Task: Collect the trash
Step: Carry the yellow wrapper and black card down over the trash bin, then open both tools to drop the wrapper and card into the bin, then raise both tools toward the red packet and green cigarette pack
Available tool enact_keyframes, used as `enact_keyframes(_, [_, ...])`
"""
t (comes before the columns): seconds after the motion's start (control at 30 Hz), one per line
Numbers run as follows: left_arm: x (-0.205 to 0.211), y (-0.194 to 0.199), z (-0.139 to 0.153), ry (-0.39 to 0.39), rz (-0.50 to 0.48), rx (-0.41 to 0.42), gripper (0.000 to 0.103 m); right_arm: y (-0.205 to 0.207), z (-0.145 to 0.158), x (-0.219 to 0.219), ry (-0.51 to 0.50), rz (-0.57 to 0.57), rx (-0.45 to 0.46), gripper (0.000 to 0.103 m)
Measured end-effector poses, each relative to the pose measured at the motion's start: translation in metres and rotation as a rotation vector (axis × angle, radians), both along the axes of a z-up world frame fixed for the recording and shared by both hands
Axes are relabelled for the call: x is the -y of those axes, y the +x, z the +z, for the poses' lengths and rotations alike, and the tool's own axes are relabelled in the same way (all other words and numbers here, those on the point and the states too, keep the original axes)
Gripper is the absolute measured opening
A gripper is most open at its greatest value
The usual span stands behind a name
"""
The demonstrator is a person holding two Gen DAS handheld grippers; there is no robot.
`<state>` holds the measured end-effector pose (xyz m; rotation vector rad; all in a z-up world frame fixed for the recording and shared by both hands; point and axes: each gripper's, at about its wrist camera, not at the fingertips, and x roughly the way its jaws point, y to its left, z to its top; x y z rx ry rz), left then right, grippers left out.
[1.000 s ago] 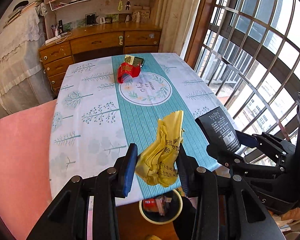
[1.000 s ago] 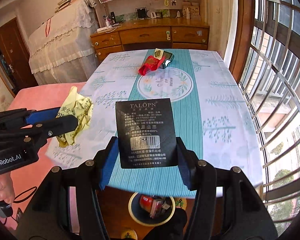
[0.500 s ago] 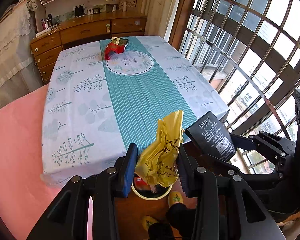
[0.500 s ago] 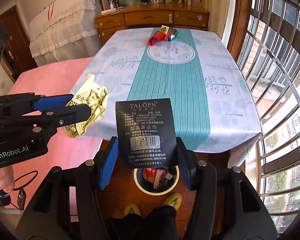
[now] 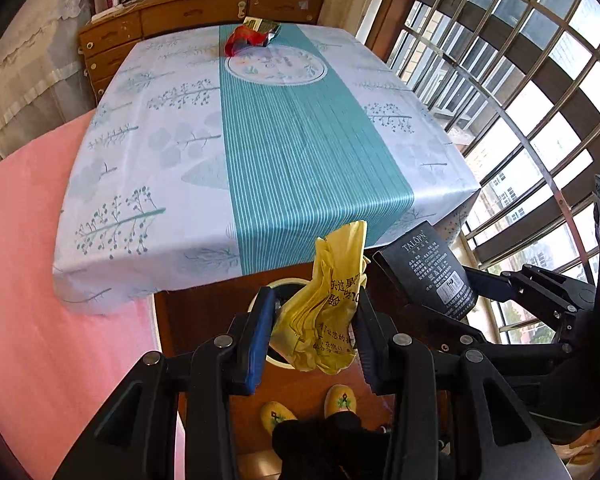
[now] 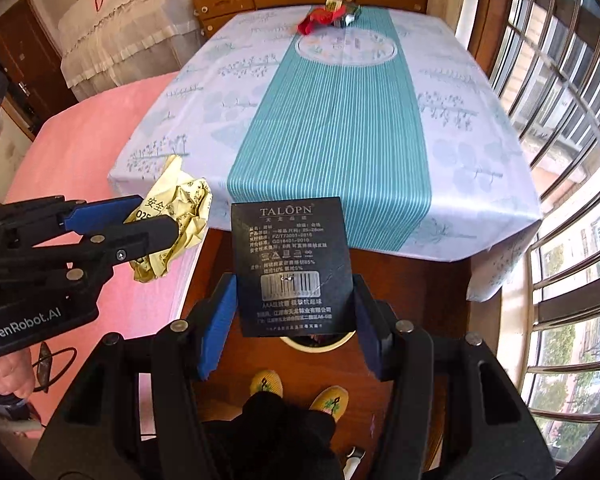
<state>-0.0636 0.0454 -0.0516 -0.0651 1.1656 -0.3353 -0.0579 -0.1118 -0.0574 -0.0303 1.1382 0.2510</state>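
Observation:
My left gripper (image 5: pixel 310 320) is shut on a crumpled yellow wrapper (image 5: pixel 332 304) and holds it over a round cream-rimmed bin (image 5: pixel 260 300) on the floor in front of the table. My right gripper (image 6: pixel 294 324) is shut on a black TALOPN card package (image 6: pixel 290 268), held over the same bin (image 6: pixel 320 345). The left gripper and yellow wrapper (image 6: pixel 172 224) also show at the left of the right wrist view. The black package (image 5: pixel 436 272) shows to the right in the left wrist view. A red wrapper (image 5: pixel 242 40) and a green packet (image 5: pixel 266 26) lie at the table's far end.
The table (image 5: pixel 148 140) has a white and teal cloth. A pink mattress (image 5: pixel 20 280) lies to the left, a barred window (image 5: pixel 540 80) to the right, a wooden dresser (image 5: pixel 188 16) behind. The person's yellow slippers (image 5: pixel 308 408) stand on the wooden floor below the grippers.
Both grippers have pulled back off the table toward its near edge and tilted down. They now hang over the floor bin, each holding the same item.

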Motion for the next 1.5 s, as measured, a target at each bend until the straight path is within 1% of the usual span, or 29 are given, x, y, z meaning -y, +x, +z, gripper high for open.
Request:
enact_keyframes(0.13, [0.006,-0.001,-0.058,0.001,0.052,-0.06,0.037,0.012,-0.054,0.011,0.027,-0.013,-0.052,0.053])
enact_keyframes(0.3, [0.017,0.001,-0.14,0.012,0.094,-0.125,0.037,0.026,-0.142,0.028,0.057,-0.075,-0.131,0.053])
enact_keyframes(0.47, [0.027,0.01,-0.215,0.025,0.101,-0.149,0.038,0.039,-0.221,0.043,0.066,-0.146,-0.175,0.055])
enact_keyframes(0.6, [0.035,0.02,-0.27,0.054,0.099,-0.133,0.039,0.047,-0.278,0.051,0.059,-0.168,-0.19,0.056])
enact_keyframes(0.63, [0.036,0.022,-0.281,0.065,0.1,-0.127,0.041,0.049,-0.291,0.053,0.058,-0.172,-0.195,0.056])
enact_keyframes(0.67, [0.037,0.025,-0.292,0.065,0.105,-0.122,0.046,0.051,-0.302,0.054,0.062,-0.175,-0.197,0.056])
enact_keyframes(0.7, [0.036,0.028,-0.303,0.061,0.113,-0.122,0.055,0.054,-0.314,0.055,0.065,-0.179,-0.199,0.057])
enact_keyframes(0.73, [0.036,0.031,-0.313,0.06,0.121,-0.125,0.059,0.056,-0.326,0.057,0.066,-0.186,-0.202,0.057])
enact_keyframes(0.77, [0.036,0.034,-0.323,0.061,0.129,-0.125,0.066,0.058,-0.337,0.058,0.068,-0.194,-0.207,0.058])
enact_keyframes(0.8, [0.037,0.035,-0.331,0.066,0.134,-0.122,0.068,0.06,-0.348,0.059,0.064,-0.199,-0.211,0.059])
enact_keyframes(0.83, [0.037,0.037,-0.34,0.075,0.136,-0.122,0.068,0.061,-0.356,0.058,0.051,-0.203,-0.209,0.066])
enact_keyframes(0.87, [0.037,0.039,-0.35,0.09,0.138,-0.129,0.068,0.063,-0.364,0.057,0.043,-0.202,-0.204,0.07])
enact_keyframes(0.93, [0.036,0.044,-0.366,0.115,0.144,-0.153,0.068,0.062,-0.376,0.057,0.033,-0.198,-0.194,0.07])
enact_keyframes(1.03, [0.032,0.048,-0.386,0.126,0.15,-0.194,0.068,0.06,-0.389,0.055,0.021,-0.201,-0.179,0.071])
enact_keyframes(1.1, [0.028,0.048,-0.393,0.136,0.15,-0.198,0.068,0.059,-0.393,0.056,0.02,-0.21,-0.177,0.071])
enact_keyframes(1.17, [0.024,0.048,-0.399,0.14,0.152,-0.197,0.068,0.059,-0.391,0.059,0.026,-0.217,-0.177,0.071])
enact_keyframes(1.27, [0.024,0.044,-0.395,0.148,0.152,-0.186,0.068,0.057,-0.384,0.06,0.031,-0.223,-0.174,0.071])
enact_keyframes(1.37, [0.021,0.039,-0.385,0.143,0.15,-0.169,0.068,0.054,-0.375,0.061,0.035,-0.228,-0.166,0.071])
enact_keyframes(1.5, [0.02,0.038,-0.364,0.142,0.147,-0.157,0.068,0.052,-0.358,0.063,0.045,-0.241,-0.157,0.071])
